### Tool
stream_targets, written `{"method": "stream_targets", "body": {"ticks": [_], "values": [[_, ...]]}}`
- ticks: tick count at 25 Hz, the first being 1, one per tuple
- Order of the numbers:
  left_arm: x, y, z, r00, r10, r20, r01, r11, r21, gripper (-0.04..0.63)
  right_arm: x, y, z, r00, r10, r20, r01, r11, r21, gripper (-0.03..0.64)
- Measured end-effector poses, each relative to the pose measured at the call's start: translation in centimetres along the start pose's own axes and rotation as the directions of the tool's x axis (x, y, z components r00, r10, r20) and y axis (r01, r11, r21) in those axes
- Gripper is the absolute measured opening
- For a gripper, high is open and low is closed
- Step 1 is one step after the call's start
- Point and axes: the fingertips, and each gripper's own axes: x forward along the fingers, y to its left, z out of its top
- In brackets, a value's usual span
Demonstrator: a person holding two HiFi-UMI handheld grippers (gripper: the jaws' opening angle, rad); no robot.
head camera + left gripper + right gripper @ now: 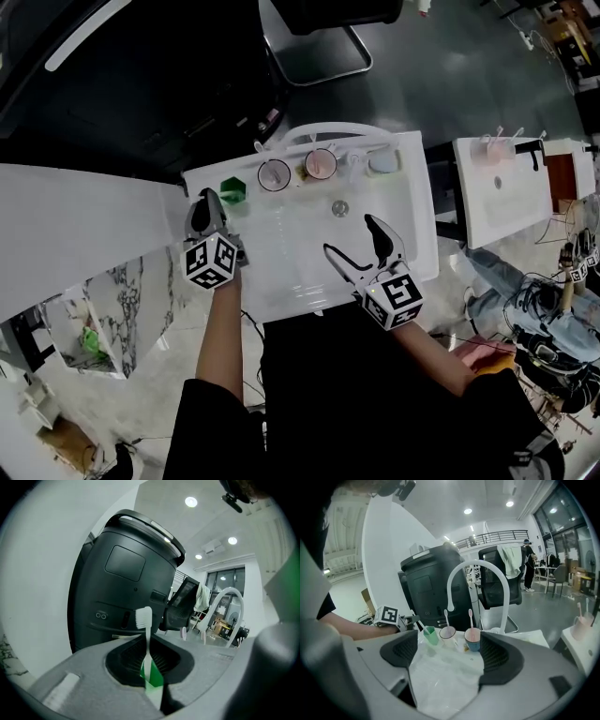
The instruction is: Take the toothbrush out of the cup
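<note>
My left gripper (148, 657) is shut on the thin white stem of a toothbrush (144, 618), whose bristle head stands up above the jaws. Below the jaws shows the green cup (151, 677). In the right gripper view the toothbrush (421, 625) slants from the left gripper (408, 618) down into the green cup (431, 635). In the head view the left gripper (210, 202) sits just left of the green cup (232, 190) at the sink's back left corner. My right gripper (350, 234) hangs open over the basin, with nothing between its fingers (401, 651).
On the white sink (424, 216), a clear cup (447, 632) and a pink cup (472, 639), each with a toothbrush, stand right of the green cup. A white arched faucet (476, 569) rises behind them. A big black machine (126, 583) stands beyond the sink. A second sink (502, 187) stands at the right.
</note>
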Motion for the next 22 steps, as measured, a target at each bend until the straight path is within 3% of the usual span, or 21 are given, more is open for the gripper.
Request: {"method": "stream_targets", "body": {"ticks": [7,14,22], "values": [[-2.4,-0.1,4.6,0.998,0.008,0.065,-0.009,1.0,0.017,0.035,-1.0,1.4,1.1,0.999,0.023,0.042,-0.022,1.0,-0.008,0.411],[-6.0,-0.8,8.1,0.997,0.016,0.08,-0.022,0.997,0.07,0.035,-1.2,3.4,2.2,0.994,0.08,0.073,-0.077,0.996,-0.036,0.41],[-10.2,-1.1,5.9,1.0,0.02,0.001,-0.02,0.995,0.101,0.035,-1.2,4.4,2.6,0.987,0.128,0.097,-0.123,0.991,-0.052,0.41]]}}
